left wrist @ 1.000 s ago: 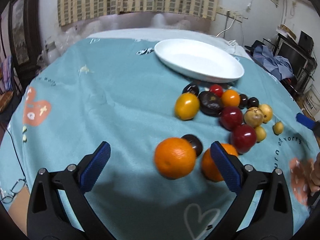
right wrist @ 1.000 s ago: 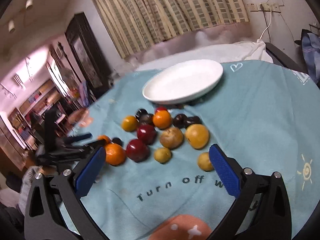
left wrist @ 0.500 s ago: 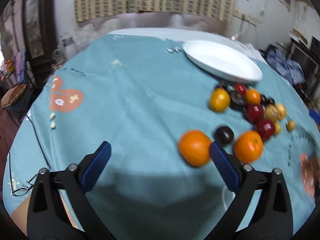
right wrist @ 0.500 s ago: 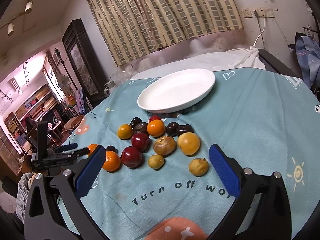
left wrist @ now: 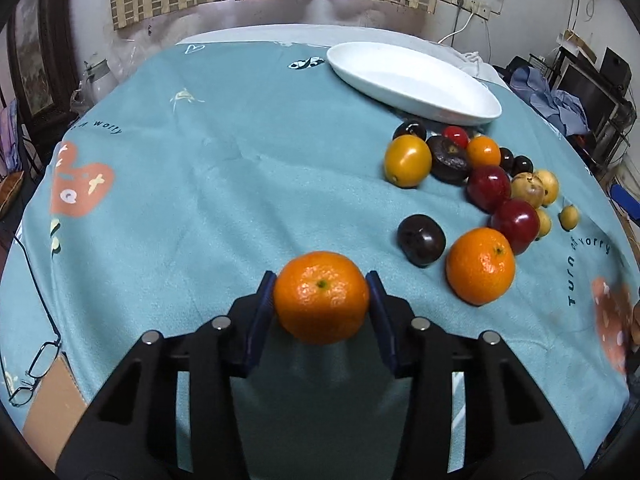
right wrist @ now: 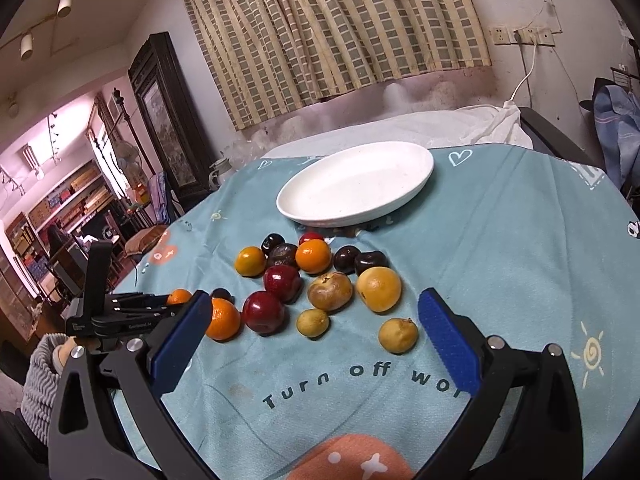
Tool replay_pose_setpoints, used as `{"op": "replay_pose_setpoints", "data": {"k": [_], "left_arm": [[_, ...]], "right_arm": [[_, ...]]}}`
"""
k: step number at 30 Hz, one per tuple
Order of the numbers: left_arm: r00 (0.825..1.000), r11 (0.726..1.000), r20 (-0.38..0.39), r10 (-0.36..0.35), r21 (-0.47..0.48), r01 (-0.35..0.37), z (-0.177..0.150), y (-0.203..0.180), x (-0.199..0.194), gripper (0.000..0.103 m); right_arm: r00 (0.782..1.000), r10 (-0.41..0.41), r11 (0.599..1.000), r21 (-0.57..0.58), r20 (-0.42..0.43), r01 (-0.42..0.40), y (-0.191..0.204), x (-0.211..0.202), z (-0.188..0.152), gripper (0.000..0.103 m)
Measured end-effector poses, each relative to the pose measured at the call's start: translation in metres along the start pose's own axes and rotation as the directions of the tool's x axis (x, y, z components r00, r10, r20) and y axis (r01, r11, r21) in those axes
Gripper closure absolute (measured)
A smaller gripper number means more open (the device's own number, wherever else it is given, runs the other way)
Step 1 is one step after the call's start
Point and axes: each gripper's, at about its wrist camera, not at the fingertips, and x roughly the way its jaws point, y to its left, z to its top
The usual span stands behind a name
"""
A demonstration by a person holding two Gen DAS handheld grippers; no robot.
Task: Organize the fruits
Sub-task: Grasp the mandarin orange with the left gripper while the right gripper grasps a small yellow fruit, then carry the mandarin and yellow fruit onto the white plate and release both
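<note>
Left tongs (left wrist: 321, 300) clamp an orange (left wrist: 321, 297); right tongs (right wrist: 312, 344) gape wide, holding nothing

My left gripper (left wrist: 321, 300) is clamped on an orange (left wrist: 321, 298), blue pads pressing both its sides, low near the bench's near edge. My right gripper (right wrist: 312, 344) hangs with jaws spread wide, holding nothing, above the bench.

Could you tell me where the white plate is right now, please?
The white plate sits empty at the table's far side in both views, just behind the pile of fruit.
</note>
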Motion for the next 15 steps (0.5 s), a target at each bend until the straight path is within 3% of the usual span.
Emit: {"op": "replay_pose_setpoints", "data": {"k": [5,8,12,15], "left_arm": [[1.000,1.000,0.005,0.001,0.007,-0.001,-0.001,-0.004,0.000,0.059],[0.998,1.000,0.059,-0.016,-0.023,0.018,-0.004,-0.001,-0.012,0.060],[0.993,0.998,0.109,-0.042,-0.035,0.046,-0.006,-0.005,-0.023,0.060],[0.987,0.996,0.138,-0.083,-0.010,0.085,-0.006,-0.015,-0.030,0.060]], "right_arm": [[0.999,-0.034,0.999,-0.038,-0.021,0.034,0.004,0.005,-0.003,0.003],[0.997,-0.061,0.997,-0.053,-0.054,0.058,0.004,0.012,-0.005,0.017],[0.982,-0.096,0.994,-0.076,-0.164,0.084,0.002,0.034,-0.012,0.040],[0.964,-0.142,0.987,-0.108,-0.226,0.120,0.001,0.048,-0.013,0.041]]}}
